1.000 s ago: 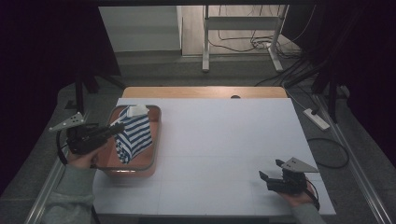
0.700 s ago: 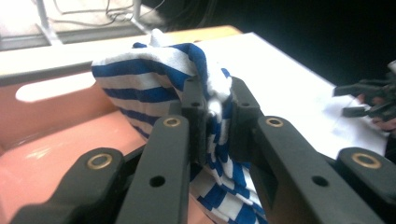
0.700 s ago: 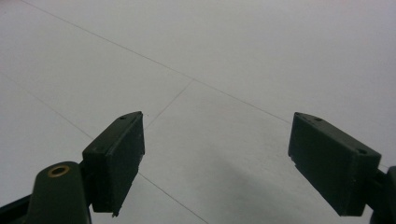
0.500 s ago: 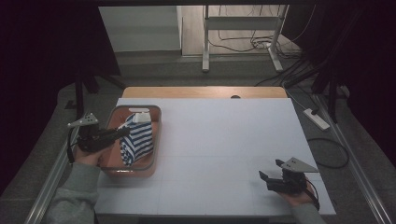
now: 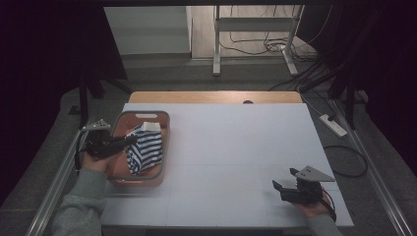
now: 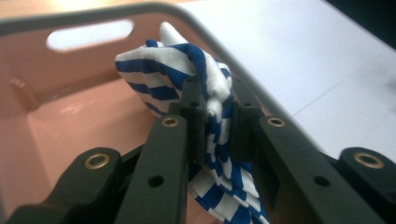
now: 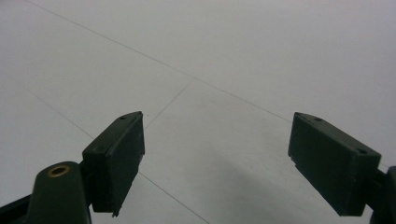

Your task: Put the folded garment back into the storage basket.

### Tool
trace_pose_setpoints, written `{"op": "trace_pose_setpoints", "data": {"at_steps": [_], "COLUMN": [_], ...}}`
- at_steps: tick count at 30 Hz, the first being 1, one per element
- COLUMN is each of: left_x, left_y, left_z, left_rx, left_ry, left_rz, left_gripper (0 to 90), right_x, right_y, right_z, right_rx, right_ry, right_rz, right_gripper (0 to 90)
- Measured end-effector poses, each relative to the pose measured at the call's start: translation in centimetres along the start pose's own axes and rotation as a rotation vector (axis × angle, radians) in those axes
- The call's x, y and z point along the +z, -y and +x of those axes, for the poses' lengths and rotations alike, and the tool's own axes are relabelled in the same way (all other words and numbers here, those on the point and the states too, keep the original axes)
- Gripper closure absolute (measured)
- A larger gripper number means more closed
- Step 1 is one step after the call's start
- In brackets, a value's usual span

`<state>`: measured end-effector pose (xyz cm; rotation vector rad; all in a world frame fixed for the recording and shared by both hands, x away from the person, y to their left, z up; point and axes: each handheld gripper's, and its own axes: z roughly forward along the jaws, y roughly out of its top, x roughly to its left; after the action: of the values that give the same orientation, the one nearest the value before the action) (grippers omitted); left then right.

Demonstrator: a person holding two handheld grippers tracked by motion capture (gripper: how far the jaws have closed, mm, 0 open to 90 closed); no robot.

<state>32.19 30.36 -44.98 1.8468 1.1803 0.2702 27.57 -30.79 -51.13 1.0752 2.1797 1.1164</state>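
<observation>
A blue and white striped cloth (image 5: 145,147) lies bunched inside a salmon-pink basket (image 5: 162,123) at the table's left. My left gripper (image 5: 130,140) reaches in over the basket's left rim and is shut on a fold of the striped cloth (image 6: 187,70), which is pinched between the left gripper (image 6: 217,114) jaws. The basket (image 6: 60,121) floor beside the cloth is bare. My right gripper (image 5: 281,189) rests near the table's front right corner, open. In its own view the right gripper (image 7: 217,149) has only white table between its jaws.
The white table (image 5: 236,147) stretches between the basket and the right gripper. A wooden strip (image 5: 211,97) runs along its far edge. A metal rail (image 5: 59,177) borders the left side. Cables and a power strip (image 5: 333,125) lie on the floor at the right.
My left gripper has moved toward the far side along the basket, dragging the striped cloth with it. The basket has shifted slightly. The right gripper has stayed where it was.
</observation>
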Motion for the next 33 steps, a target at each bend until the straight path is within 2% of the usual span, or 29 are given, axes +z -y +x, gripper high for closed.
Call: {"op": "trace_pose_setpoints", "data": {"at_steps": [5,18,19,20,22,23,24,28,33], "left_x": [0.2,0.0,0.0,0.0,0.0,-0.1,-0.2,-1.0,-1.5], "left_y": [0.3,0.7,0.7,0.7,0.6,0.5,0.5,0.6,0.7], "left_z": [0.5,1.0,0.9,0.9,0.5,0.3,0.1,-0.9,-2.0], "left_rx": [-0.020,-0.040,-0.041,-0.036,-0.023,-0.018,-0.015,0.017,0.062], "left_ry": [0.001,-0.039,-0.047,-0.063,-0.125,-0.163,-0.171,-0.166,-0.118], "left_rz": [0.008,0.014,0.013,0.010,0.006,0.003,-0.008,-0.061,-0.090], "left_gripper": [79.5,75.6,73.0,65.9,44.3,36.8,30.5,24.7,24.6], "right_x": [0.0,-0.1,-0.1,-0.1,-0.1,-0.1,-0.1,-0.1,-0.1], "right_y": [0.0,0.0,0.0,0.0,0.0,0.0,0.0,0.0,-0.1], "right_z": [0.0,0.0,0.0,0.0,0.0,0.0,0.0,0.0,-0.1], "right_rx": [0.002,0.005,0.003,0.004,0.003,0.003,0.005,0.005,0.003], "right_ry": [0.000,-0.004,-0.003,-0.004,-0.005,-0.005,-0.005,-0.004,-0.006], "right_rz": [-0.004,-0.010,-0.007,-0.008,-0.008,-0.008,-0.008,-0.010,-0.008], "right_gripper": [19.1,19.1,19.1,19.0,19.1,19.0,19.1,19.0,19.0]}}
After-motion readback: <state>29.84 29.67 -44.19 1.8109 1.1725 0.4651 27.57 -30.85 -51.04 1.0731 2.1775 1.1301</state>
